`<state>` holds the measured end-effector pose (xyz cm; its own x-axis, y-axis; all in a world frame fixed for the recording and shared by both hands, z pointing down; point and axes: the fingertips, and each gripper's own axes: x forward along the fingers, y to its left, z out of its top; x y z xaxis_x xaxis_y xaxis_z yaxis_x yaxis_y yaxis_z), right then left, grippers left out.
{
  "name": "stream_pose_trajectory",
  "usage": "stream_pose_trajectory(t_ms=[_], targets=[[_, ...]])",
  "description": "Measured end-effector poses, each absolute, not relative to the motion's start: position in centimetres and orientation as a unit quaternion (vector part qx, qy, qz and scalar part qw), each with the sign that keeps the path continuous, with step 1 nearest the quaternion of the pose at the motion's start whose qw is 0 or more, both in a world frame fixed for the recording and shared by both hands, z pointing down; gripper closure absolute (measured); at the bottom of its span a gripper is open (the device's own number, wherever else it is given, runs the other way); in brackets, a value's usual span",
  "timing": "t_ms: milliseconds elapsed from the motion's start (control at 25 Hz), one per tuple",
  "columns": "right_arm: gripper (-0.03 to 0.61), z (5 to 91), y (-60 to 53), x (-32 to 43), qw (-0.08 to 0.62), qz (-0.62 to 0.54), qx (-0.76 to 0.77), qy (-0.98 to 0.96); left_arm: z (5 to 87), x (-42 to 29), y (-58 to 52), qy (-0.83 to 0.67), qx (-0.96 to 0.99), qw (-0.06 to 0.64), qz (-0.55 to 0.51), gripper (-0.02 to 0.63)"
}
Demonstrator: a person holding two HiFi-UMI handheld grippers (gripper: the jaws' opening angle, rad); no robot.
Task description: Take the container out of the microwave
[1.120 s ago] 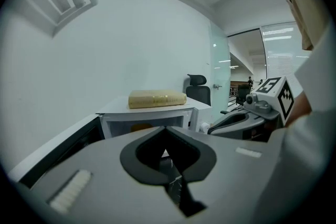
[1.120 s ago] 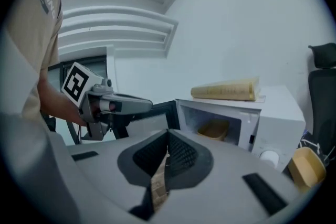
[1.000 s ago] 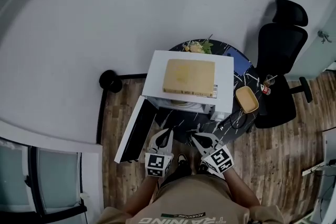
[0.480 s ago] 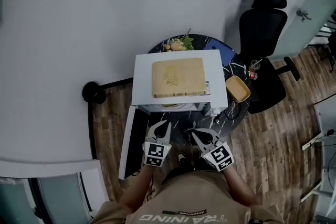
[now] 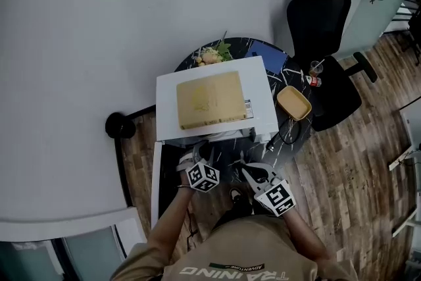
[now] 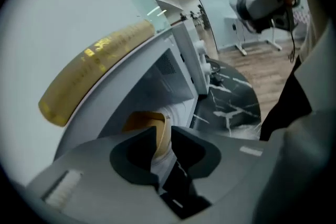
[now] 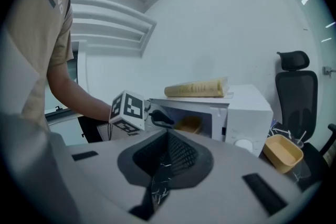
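Yellow container point(image 6: 144, 122): sits inside the cavity of the white microwave point(image 5: 263, 99), which stands on a dark marbled worktop point(image 5: 293, 138).
Step in hand: reaching in to take hold. This is a judgement, since the container is not yet lifted or drawn out.
Left gripper point(image 6: 163, 138): at the microwave's mouth, jaws a little apart. The container's near wall shows in the gap between them. Whether the pads touch it, I cannot tell.
Right gripper point(image 7: 168, 136): held in front of the microwave near the worktop's edge, jaws closed with nothing between them.
Door point(image 5: 156, 181): swung wide open on the left side, beside the left gripper.
Next move: probably close the left jaws on the container's wall, then draw it out level through the opening without tipping it.
Also in view: a flat yellow board point(image 5: 210, 100) lies on top of the microwave, and a second yellow dish point(image 5: 294, 102) sits out on the worktop to its right.
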<state>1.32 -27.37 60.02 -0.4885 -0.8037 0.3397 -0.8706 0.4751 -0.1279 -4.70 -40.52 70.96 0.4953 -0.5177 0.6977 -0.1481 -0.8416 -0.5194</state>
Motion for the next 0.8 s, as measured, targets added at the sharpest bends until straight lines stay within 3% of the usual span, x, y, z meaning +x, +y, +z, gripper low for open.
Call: stream_pose_trajectory(t_ms=[120,280,800], targets=[[0.571,60.6,-26.6,2.3,0.123,0.149,0.496,-0.847,72.7,-4.2,-41.4,0.171,-0.808,0.255,-0.503,0.543],[0.571,61.0,-25.9,3.7,0.126,0.154,0.504,-0.841,74.7,-3.7,-42.9,0.157,-0.781,0.278,-0.537,0.543],[0.571,61.5,-25.5,6.1,0.118,0.165,0.514,-0.834,78.2,-2.8,-45.4,0.139,-0.762,0.254,-0.58,0.543]])
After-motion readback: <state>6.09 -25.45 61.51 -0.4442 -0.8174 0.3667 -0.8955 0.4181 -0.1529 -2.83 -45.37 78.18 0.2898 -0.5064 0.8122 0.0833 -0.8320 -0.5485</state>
